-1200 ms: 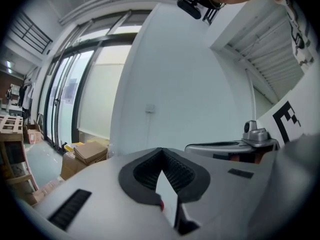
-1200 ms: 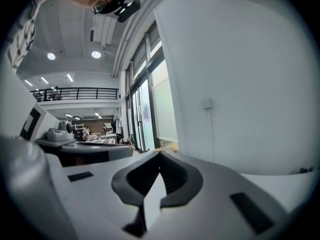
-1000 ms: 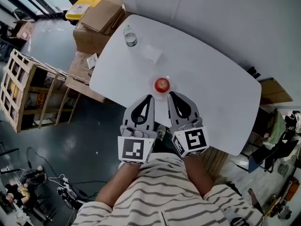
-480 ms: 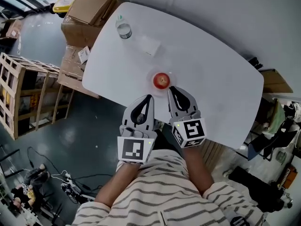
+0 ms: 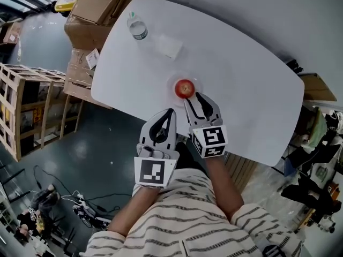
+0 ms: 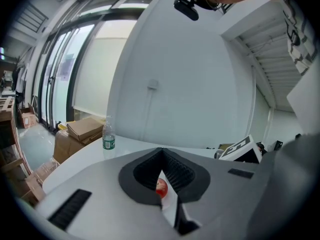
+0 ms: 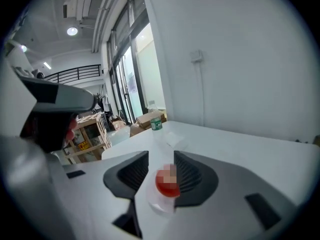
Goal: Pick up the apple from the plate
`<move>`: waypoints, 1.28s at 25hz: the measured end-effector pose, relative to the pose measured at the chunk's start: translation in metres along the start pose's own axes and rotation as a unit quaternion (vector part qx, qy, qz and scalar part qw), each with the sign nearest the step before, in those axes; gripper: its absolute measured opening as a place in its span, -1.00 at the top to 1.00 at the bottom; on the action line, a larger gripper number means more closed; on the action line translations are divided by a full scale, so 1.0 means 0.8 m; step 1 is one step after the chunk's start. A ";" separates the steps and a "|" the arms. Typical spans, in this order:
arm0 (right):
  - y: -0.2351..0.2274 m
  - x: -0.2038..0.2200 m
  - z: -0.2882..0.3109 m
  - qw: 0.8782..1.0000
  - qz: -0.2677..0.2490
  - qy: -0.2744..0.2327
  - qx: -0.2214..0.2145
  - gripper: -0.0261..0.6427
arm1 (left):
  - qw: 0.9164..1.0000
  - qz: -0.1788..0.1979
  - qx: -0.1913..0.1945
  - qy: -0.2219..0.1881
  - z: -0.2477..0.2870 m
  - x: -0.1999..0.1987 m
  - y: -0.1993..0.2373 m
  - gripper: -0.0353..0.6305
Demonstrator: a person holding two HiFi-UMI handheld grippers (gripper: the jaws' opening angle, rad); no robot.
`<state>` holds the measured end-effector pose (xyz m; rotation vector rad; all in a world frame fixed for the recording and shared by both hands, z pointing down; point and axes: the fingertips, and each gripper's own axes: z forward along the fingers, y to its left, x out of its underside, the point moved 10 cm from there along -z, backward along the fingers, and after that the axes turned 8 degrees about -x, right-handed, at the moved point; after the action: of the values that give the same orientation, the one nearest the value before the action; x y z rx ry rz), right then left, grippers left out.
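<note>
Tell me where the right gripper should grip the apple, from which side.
I'd grip the apple across its round middle, coming low from the near side. The right gripper faces it there, jaws just opening, apple ahead, not between them; the shallow plate leaves its sides exposed.

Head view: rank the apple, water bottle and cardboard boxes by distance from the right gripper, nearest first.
From the right gripper, jaws just opening, nothing between them yet:
1. apple, on the plate just ahead of it.
2. water bottle, near the table far-left edge.
3. cardboard boxes, off the table beyond the bottle.
</note>
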<state>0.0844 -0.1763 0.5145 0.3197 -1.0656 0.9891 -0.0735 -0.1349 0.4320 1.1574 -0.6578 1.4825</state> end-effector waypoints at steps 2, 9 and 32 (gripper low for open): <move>-0.007 0.009 0.008 1.000 0.004 0.004 0.004 0.41 | 1.000 -0.001 0.001 0.002 0.002 0.003 0.001 0.88; -0.021 0.044 0.032 0.999 0.022 0.030 -0.001 0.09 | 1.000 0.000 0.003 0.008 0.003 0.009 0.000 0.88; -0.037 0.099 0.086 0.997 0.019 0.073 0.030 -0.16 | 1.000 -0.004 0.005 0.016 0.012 0.019 -0.010 0.88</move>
<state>0.0779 -0.1955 0.6215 0.2729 -0.9124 1.0633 -0.0620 -0.1350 0.4478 1.1401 -0.6230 1.4957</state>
